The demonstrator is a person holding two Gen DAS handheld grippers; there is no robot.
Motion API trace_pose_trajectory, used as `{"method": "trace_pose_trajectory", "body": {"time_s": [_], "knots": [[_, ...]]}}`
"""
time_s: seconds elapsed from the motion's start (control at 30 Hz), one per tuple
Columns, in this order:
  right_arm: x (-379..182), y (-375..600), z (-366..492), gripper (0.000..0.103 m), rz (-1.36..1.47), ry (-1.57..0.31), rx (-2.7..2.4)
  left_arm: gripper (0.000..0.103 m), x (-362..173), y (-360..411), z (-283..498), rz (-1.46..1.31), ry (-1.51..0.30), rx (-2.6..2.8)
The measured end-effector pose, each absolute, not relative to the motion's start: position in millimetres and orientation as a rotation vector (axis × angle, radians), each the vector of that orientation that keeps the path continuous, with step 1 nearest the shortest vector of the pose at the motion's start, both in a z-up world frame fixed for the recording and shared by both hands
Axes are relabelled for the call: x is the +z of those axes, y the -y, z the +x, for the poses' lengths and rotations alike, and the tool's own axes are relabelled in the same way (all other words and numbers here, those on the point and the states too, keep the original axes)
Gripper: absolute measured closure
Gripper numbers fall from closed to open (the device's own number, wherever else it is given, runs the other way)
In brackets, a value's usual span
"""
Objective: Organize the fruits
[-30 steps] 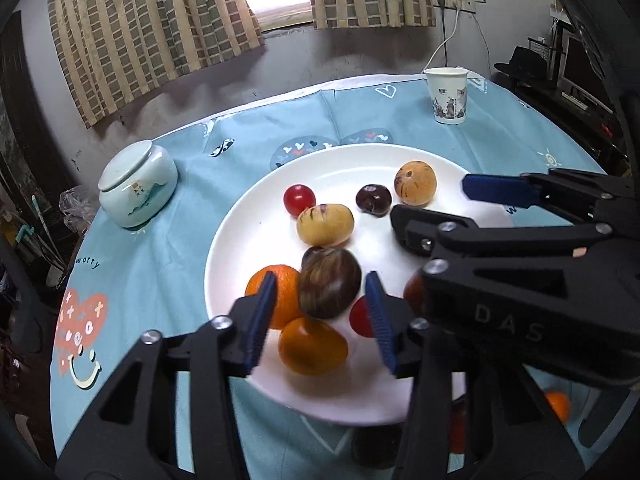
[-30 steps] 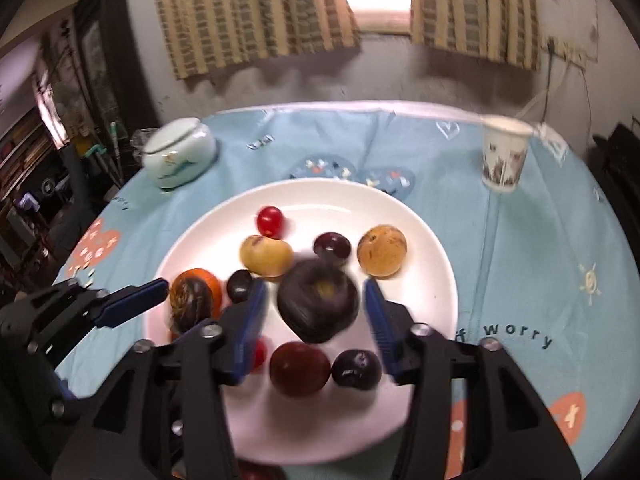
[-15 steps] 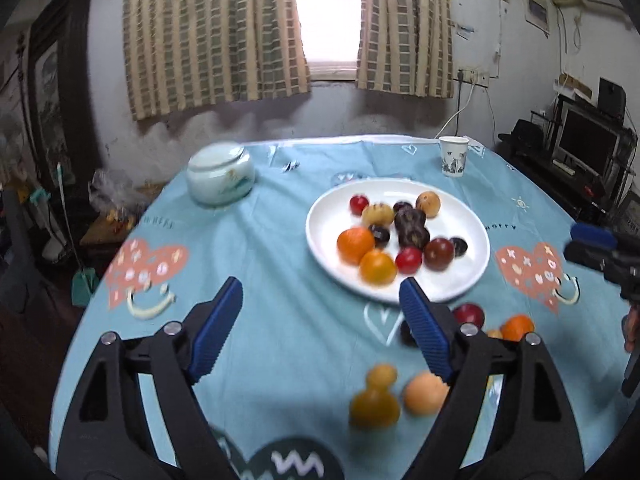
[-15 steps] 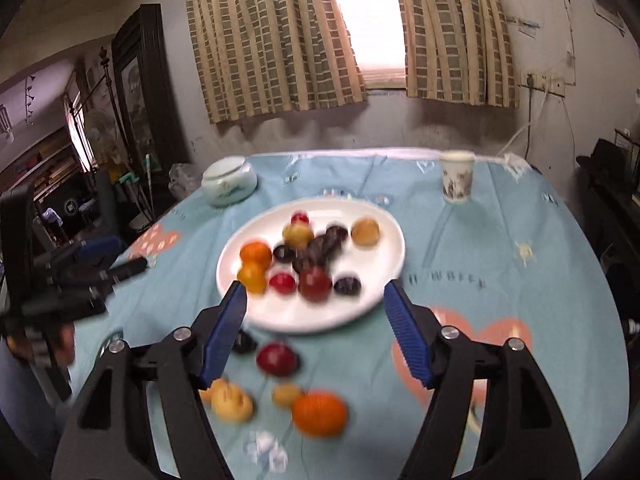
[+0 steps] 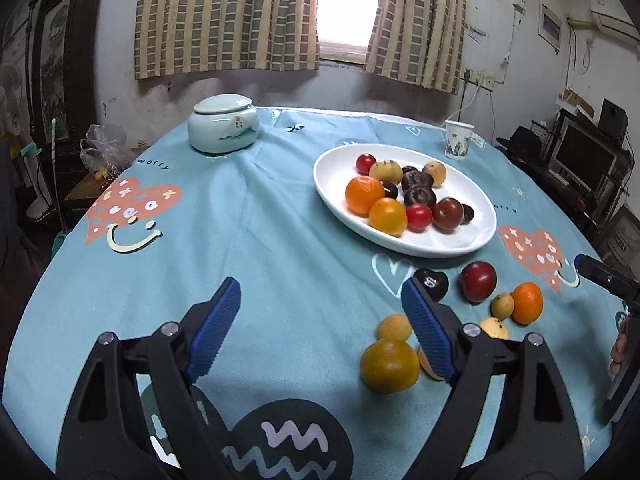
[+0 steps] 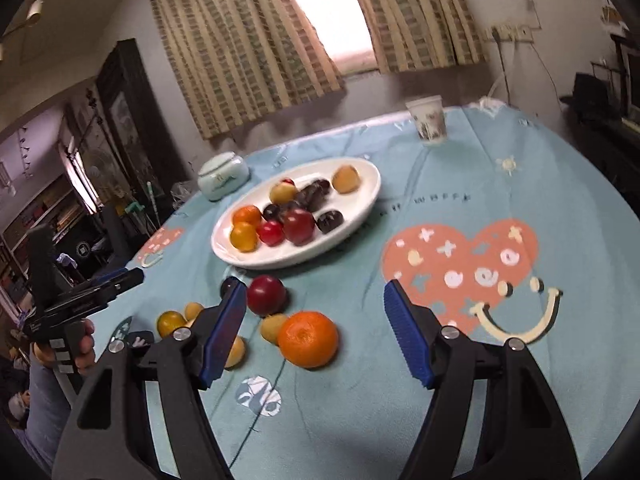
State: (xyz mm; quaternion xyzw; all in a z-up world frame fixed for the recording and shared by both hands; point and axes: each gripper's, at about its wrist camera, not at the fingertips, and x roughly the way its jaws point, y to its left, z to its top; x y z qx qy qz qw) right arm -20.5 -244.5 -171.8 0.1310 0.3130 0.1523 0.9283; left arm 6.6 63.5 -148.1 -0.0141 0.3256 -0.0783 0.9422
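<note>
Left gripper (image 5: 320,320): mine, spread wide with nothing between the blue pads; the jaws have just been opening. It hangs over bare cloth.
Right gripper (image 6: 314,334): spread, pinching nothing; its jaws opened a little just now. An orange (image 6: 308,339) lies on the cloth between the pads, touched by neither.
Plate (image 5: 332,184): white, on the worktop (image 5: 260,220), well ahead of both my grippers, holding a heap of fruit.
Fruit on plate: an orange, yellow ones, red ones and several dark plums, bunched together.
Loose fruit: near the plate's front edge on the cloth, a red plum (image 5: 478,281), a dark plum (image 5: 432,283), an orange, and a few small yellow ones (image 5: 389,365).
Jar (image 5: 223,128): pale, lidded, far left.
Cup (image 5: 458,139): paper, upright, beyond the plate.
</note>
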Motion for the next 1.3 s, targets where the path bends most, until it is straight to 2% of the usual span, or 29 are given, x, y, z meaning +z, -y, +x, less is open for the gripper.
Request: {"method": "trace_pose_trajectory", "body": {"time_s": [0.27, 0.73, 1.3], "knots": [[-178.1, 241.5, -21.9, 0.031, 0.238, -0.653, 0.325, 0.016, -152.0, -56.4, 1.6, 0.020, -0.677, -0.180], [-182.8, 244.2, -21.0, 0.031, 0.262, -0.670, 0.311, 0.016, -155.9, -56.6, 4.1, 0.017, -0.688, -0.172], [-207.6, 218.7, -12.4, 0.031, 0.187, -0.805, 0.384, 0.014, -150.7, -58.8, 0.4, -0.013, -0.680, -0.236]]}}
